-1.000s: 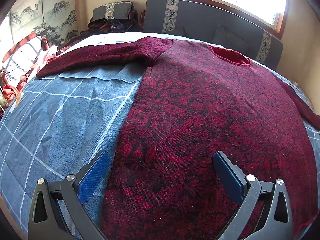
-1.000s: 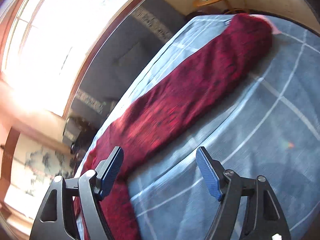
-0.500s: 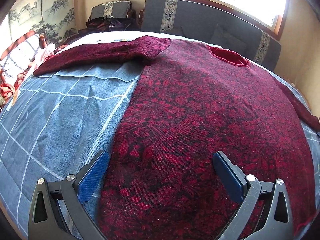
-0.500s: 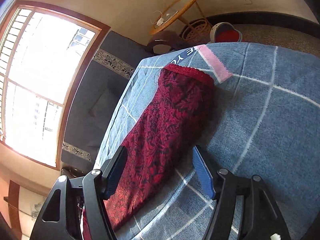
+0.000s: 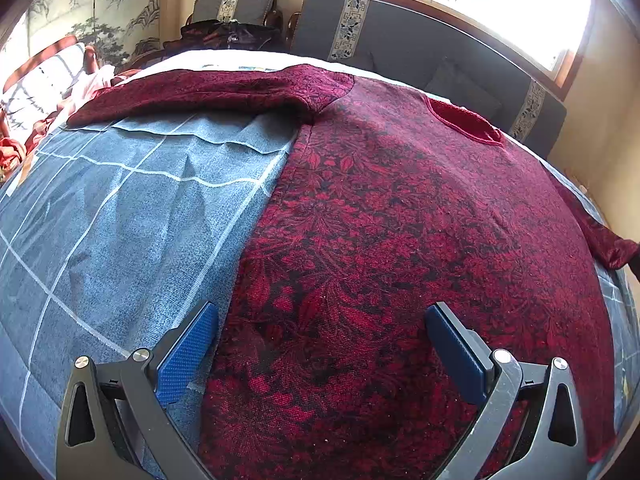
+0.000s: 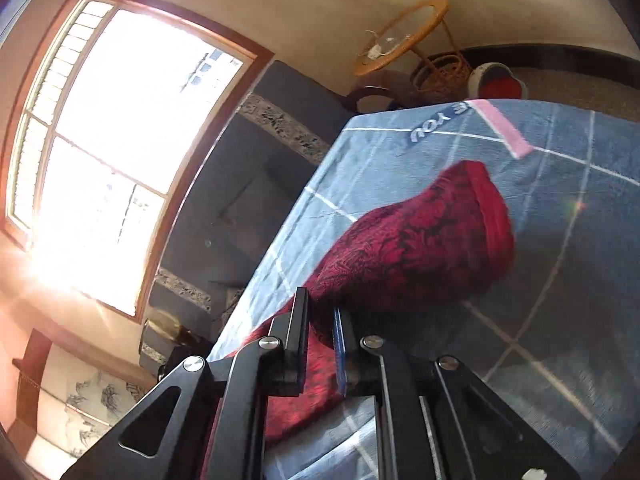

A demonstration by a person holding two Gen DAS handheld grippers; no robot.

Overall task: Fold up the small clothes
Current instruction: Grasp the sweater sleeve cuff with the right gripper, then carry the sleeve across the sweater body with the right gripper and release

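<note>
With its body spread flat across the blue checked bedspread (image 5: pixel 120 208), red patterned sweater (image 5: pixel 400 220): sleeve (image 6: pixel 420 248) pinched by right gripper (image 6: pixel 320 320) for folding inward; left gripper (image 5: pixel 320 344) spread wide over hem.

A: How many garments have you got?
B: You have one red sweater (image 5: pixel 400 220) on one blue bedspread (image 5: pixel 120 220), its two sleeves at ten and three o'clock.
A: And hand-held grippers?
B: Two.
</note>
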